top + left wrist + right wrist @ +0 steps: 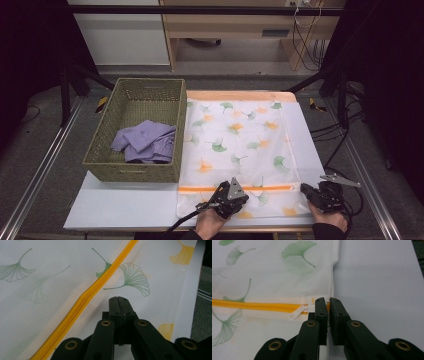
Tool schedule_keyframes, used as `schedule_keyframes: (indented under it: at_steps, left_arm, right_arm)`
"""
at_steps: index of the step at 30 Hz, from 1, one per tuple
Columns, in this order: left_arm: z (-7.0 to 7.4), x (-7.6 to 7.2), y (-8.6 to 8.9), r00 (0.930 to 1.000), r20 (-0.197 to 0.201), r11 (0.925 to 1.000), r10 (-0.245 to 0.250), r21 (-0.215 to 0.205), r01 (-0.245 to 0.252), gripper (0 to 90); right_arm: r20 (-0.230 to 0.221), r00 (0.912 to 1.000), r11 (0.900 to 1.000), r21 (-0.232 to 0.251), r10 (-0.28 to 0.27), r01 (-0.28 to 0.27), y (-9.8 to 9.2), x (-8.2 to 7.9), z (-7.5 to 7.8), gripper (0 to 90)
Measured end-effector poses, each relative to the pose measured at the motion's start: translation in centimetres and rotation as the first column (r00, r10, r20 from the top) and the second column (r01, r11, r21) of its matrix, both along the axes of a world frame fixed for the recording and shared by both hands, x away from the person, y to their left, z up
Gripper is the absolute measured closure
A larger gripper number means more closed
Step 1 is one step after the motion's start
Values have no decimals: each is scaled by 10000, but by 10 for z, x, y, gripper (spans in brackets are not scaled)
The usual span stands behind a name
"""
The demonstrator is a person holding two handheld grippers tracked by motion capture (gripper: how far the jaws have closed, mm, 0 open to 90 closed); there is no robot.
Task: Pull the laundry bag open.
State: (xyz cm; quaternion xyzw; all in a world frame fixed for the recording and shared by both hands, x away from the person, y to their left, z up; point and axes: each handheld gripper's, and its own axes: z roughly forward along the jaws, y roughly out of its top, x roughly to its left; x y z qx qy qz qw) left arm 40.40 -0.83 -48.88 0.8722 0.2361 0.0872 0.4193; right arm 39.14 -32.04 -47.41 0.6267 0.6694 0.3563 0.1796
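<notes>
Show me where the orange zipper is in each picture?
High view: the orange zipper runs across the near end of the ginkgo-leaf laundry bag.
Left gripper view: it slants from top centre to bottom left.
Right gripper view: it runs in from the left, mid-height.
Shared landmark: the green ginkgo leaves.

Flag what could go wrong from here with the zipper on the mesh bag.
1. The right hand-held gripper has closed at the zipper's end, beside the white pull, not on it; it may tug fabric instead.
2. The left hand-held gripper is shut beside the zipper on thin bag mesh; that pinch could slip or snag.
</notes>
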Motion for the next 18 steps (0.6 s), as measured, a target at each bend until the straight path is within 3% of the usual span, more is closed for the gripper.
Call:
schedule_keyframes:
  at_steps: [3, 7, 9, 11, 14, 18]
  left_arm:
    - [0, 0, 0, 10000, 15, 10000, 4, 3, -4, 888]
    - [0, 0, 0, 10000, -11, 10000, 5, 1, -5, 888]
    - [0, 0, 0, 10000, 19, 10000, 4, 3, -4, 888]
    - [0, 0, 0, 10000, 19, 10000, 5, 3, -5, 887]
    - [0, 0, 0, 10000, 8, 10000, 1, 1, -1, 887]
    - [0, 0, 0, 10000, -9, 10000, 3, 4, -3, 888]
  right_arm:
    - [575, 9978, 9994, 88, 344, -349, 1, -4, 9, 856]
    - [792, 9939, 9970, -63, 768, -766, 9, -6, 15, 846]
    - [586, 9946, 9961, -267, 861, -847, 13, -5, 12, 819]
    - [359, 9939, 9945, -107, 1047, -1044, 11, -3, 9, 787]
    - [-330, 9920, 9925, 67, 1221, -1219, 12, 2, 1, 811]
    - [-279, 9915, 9918, 212, 1268, -1262, 12, 2, 2, 851]
